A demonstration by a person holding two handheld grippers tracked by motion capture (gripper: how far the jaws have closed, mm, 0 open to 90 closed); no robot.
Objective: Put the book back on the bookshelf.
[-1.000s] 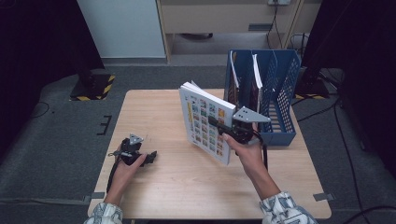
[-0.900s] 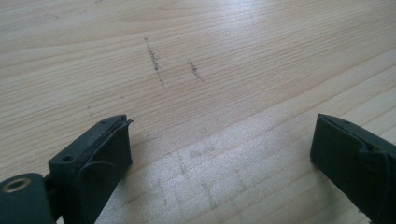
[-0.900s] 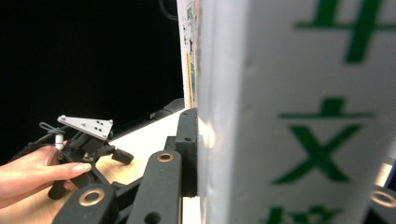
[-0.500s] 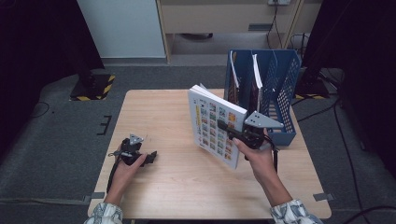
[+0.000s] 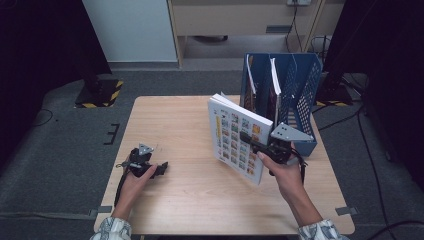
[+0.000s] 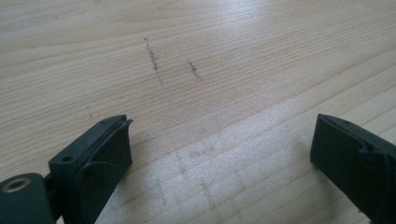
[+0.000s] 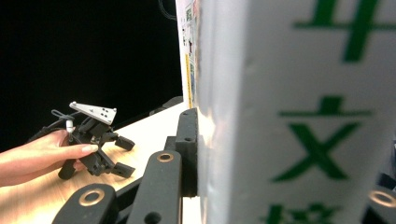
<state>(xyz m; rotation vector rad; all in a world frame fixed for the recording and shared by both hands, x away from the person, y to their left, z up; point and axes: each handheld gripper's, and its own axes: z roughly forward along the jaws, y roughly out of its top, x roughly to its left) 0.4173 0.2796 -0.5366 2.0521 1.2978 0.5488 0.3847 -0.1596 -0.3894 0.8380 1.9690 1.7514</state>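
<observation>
A thick white book (image 5: 240,137) with a cover of small coloured pictures stands upright above the table's right half. My right gripper (image 5: 252,141) is shut on its lower edge, just in front of the blue file holder (image 5: 300,95). In the right gripper view the book's spine (image 7: 299,112), with green characters, sits pressed between the jaws. My left gripper (image 5: 161,169) rests on the wooden table (image 5: 175,120) at the left, held by a hand. It is open in the left gripper view (image 6: 219,140), with bare wood between the jaws.
The blue mesh file holder stands at the table's back right with several upright slots and thin white papers (image 5: 274,75) in them. Dark pencil-like marks (image 6: 154,60) streak the wood ahead of the left gripper. Grey carpet surrounds the table.
My right gripper has carried the book to the right, closer to the front of the file holder. The left gripper has stayed where it was.
</observation>
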